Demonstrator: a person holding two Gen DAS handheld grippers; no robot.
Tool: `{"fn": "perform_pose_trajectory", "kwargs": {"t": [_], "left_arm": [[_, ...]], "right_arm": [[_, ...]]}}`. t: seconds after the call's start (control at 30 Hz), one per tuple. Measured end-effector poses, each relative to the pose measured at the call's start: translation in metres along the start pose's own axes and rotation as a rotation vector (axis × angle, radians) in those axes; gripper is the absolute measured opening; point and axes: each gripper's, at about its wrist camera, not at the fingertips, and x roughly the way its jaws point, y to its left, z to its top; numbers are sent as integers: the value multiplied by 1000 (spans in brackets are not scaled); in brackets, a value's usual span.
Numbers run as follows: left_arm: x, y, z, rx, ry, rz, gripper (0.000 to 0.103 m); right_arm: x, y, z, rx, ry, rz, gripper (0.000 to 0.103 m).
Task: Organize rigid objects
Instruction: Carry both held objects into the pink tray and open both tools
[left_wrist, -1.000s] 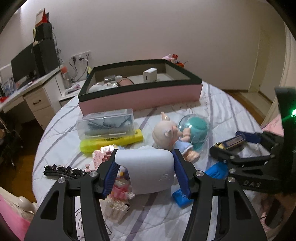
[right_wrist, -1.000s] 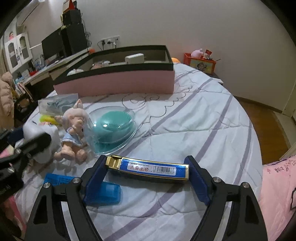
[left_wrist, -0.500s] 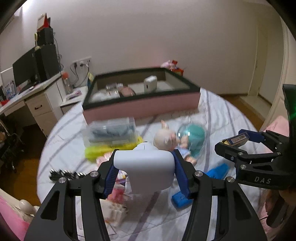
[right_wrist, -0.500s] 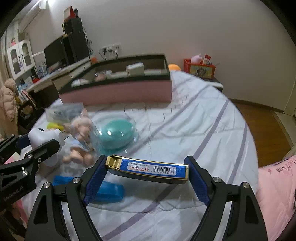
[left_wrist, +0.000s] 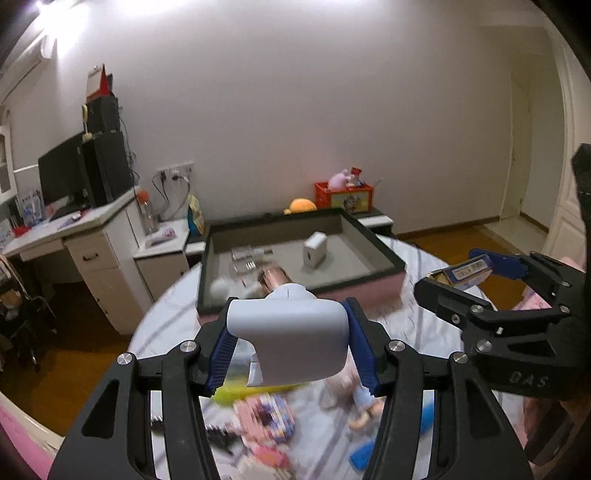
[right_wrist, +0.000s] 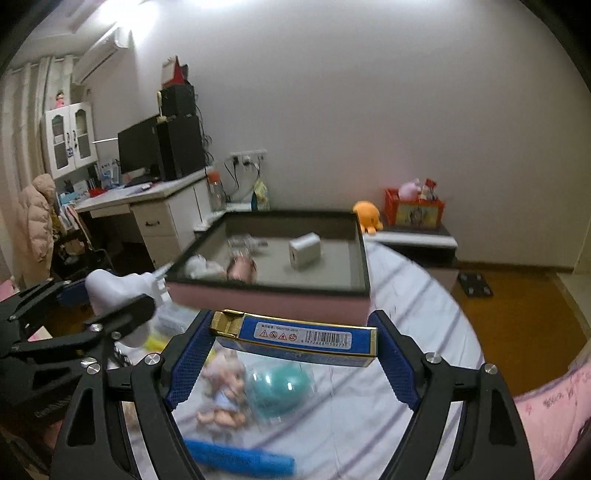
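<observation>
Two hand-held grippers hang above a striped bed (right_wrist: 413, 295), each carrying a load. The left gripper (left_wrist: 288, 350) has its jaws pinching a white device (left_wrist: 291, 339) by its sides. The right gripper (right_wrist: 291, 354) holds a blue box (right_wrist: 306, 338) crosswise, its jaws clamped on the box's two ends. Beyond both sets of jaws sits a pink tray (right_wrist: 280, 299) with a dark rim, a white cube (right_wrist: 304, 251) resting inside it. Below the right jaws lie a doll (right_wrist: 221, 387) and, touching it, a teal dome (right_wrist: 280, 384); blurred toys lie below the left jaws.
</observation>
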Motion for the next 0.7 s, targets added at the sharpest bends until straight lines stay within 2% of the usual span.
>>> {"fn": "perform_pose_trajectory", "kwargs": {"t": [0.2,0.37,0.53,0.7], "left_arm": [[23,11,27,5,-12,0,56],[67,24,51,-1,20,1,56],[111,28,66,21,73,13,56],[152,37,66,18,138,20,57]], "right_arm": [[8,8,28,-38,-47,-13,85],[31,4,50,-59,-54,-27,85],[68,-3,72,-63,-22,-17,85],[114,-10,75,-63,47,-14,85]]}}
